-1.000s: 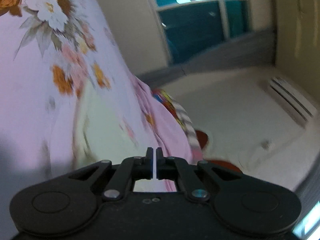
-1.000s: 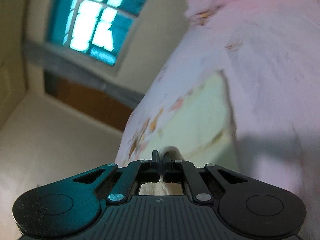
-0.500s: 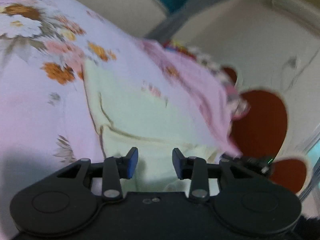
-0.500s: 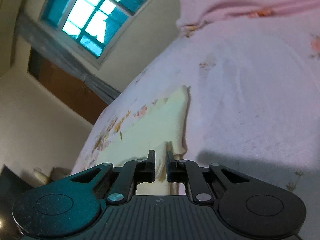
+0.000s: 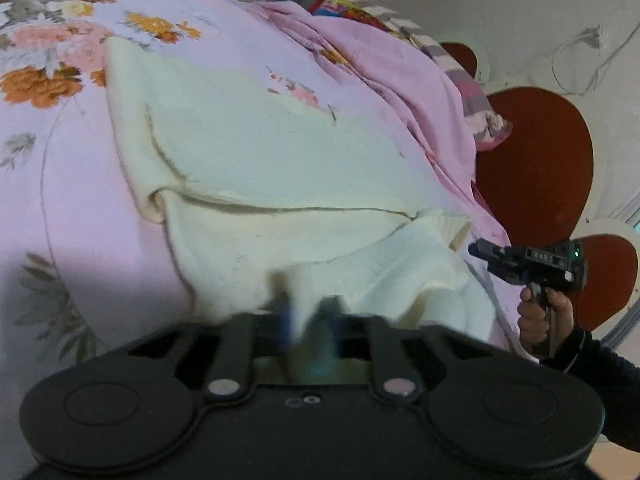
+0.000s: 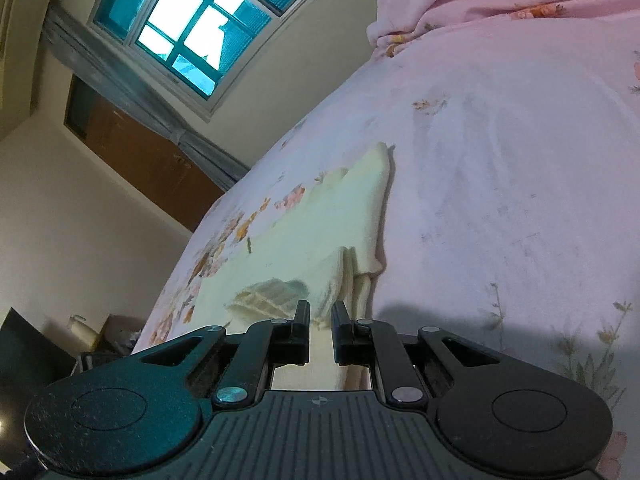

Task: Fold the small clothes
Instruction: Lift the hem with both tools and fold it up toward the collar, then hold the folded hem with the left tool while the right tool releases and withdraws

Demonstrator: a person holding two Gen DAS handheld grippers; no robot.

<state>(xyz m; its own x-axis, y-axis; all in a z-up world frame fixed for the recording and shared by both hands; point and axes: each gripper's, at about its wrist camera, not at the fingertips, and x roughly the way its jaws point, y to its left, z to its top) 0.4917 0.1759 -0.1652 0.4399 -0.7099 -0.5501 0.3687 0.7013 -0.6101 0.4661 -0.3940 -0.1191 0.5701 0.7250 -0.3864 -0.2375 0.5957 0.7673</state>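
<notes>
Floral pink bedding (image 5: 248, 36) fills the upper left of the left wrist view and most of the right half of the right wrist view. On it lies a cream garment (image 5: 256, 152), spread flat across the centre of the left wrist view, with a seam line running across it and its near edge bunched at lower centre.

Left gripper (image 5: 308, 316): lower centre of its own view, blurred. Its fingers are drawn in close together with a raised fold of the garment pinched between them.

Right gripper (image 6: 321, 316): lower centre of its own view. A narrow gap shows between the jaws. The garment's near edge (image 6: 316, 280) lies in and under that gap; whether the pads press on it cannot be told. In the left wrist view the same gripper (image 5: 480, 249) appears at right centre, at the garment's right corner, carried by a hand (image 5: 540, 316) in a dark sleeve (image 5: 600, 384).

In the right wrist view the garment runs from the jaws toward centre frame, with a ribbed cuff (image 6: 268, 294) just left of the jaws.

Background: a window (image 6: 200, 28) at upper left of the right wrist view, brown wood panelling (image 6: 140, 160) below it. A red headboard (image 5: 532, 168) stands at right in the left wrist view, with a crumpled pink sheet (image 5: 392, 64) before it.
</notes>
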